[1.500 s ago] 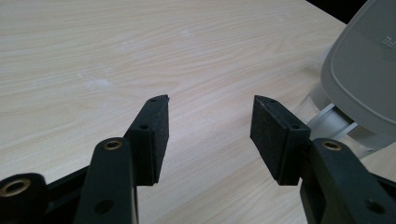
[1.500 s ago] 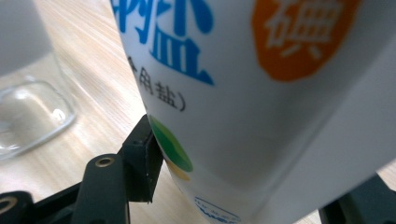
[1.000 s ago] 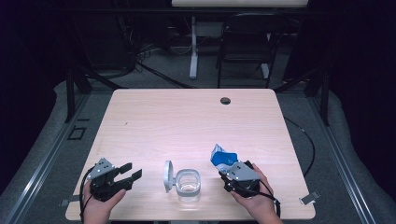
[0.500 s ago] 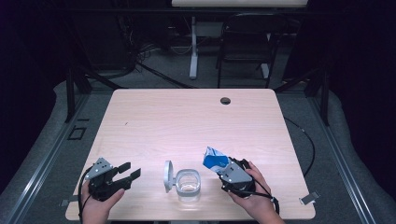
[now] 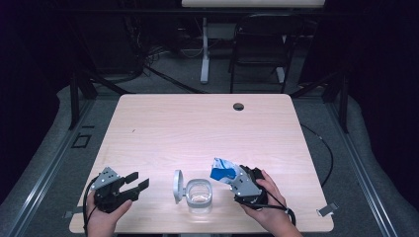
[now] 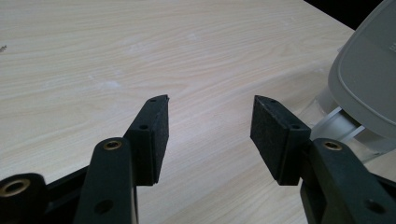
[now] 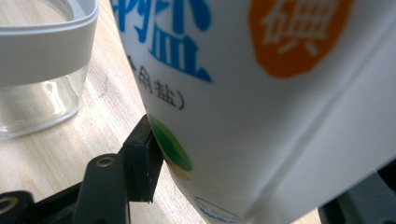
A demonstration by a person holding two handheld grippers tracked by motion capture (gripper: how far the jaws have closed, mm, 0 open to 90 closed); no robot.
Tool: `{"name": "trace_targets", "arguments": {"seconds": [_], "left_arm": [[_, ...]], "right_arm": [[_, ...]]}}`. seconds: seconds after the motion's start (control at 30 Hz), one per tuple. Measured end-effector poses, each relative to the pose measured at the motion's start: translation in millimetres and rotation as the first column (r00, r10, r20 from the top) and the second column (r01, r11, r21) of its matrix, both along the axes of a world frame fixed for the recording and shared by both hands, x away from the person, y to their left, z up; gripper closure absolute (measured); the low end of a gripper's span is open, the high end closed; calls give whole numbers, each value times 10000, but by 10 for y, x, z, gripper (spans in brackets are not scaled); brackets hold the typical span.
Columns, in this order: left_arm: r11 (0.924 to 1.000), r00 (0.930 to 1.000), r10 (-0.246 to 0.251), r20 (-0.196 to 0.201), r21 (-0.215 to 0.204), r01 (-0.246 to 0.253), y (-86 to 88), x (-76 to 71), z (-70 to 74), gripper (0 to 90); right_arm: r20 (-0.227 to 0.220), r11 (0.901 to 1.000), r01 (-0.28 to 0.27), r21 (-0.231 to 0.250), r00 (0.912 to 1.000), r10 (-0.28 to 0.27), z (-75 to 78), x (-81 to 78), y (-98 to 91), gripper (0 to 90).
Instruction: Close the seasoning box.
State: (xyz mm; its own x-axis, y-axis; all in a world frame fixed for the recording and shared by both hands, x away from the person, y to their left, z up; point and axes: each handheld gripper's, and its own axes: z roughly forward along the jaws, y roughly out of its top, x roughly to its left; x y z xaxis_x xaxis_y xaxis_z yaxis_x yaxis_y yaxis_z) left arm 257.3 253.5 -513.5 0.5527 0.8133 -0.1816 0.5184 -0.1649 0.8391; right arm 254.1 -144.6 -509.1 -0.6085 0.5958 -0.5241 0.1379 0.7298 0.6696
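Note:
A clear square container (image 5: 199, 195) with a white rim stands near the table's front edge, its grey lid (image 5: 178, 186) tipped up on its left side. My right gripper (image 5: 236, 178) is shut on a white and blue salt bag (image 5: 222, 170), held just right of the container. In the right gripper view the salt bag (image 7: 261, 93) is pressed between my jaws, with the container (image 7: 42, 60) at the left. My left gripper (image 5: 134, 183) stands open with nothing between its fingers, left of the lid. The left gripper view shows the lid (image 6: 369, 84) at the right.
The light wooden table (image 5: 197, 133) has a dark cable hole (image 5: 238, 106) near its far edge. Beyond the table are a chair and table legs on a grey floor. A cable trails off the table's right side.
My right gripper has carried the salt bag to the left, closer to the container. The left gripper has barely moved.

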Motion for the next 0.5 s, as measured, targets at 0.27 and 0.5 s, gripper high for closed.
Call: {"name": "trace_targets", "arguments": {"seconds": [0.27,0.5], "left_arm": [[10000,10000,53,8,-32,-53,12,1,5,475],[9999,9999,113,-11,-76,-113,32,2,6,475]], "right_arm": [[185,9988,-231,-425,9995,239,-33,-33,45,398],[283,9971,-353,-680,9989,373,-94,-45,87,399]]}}
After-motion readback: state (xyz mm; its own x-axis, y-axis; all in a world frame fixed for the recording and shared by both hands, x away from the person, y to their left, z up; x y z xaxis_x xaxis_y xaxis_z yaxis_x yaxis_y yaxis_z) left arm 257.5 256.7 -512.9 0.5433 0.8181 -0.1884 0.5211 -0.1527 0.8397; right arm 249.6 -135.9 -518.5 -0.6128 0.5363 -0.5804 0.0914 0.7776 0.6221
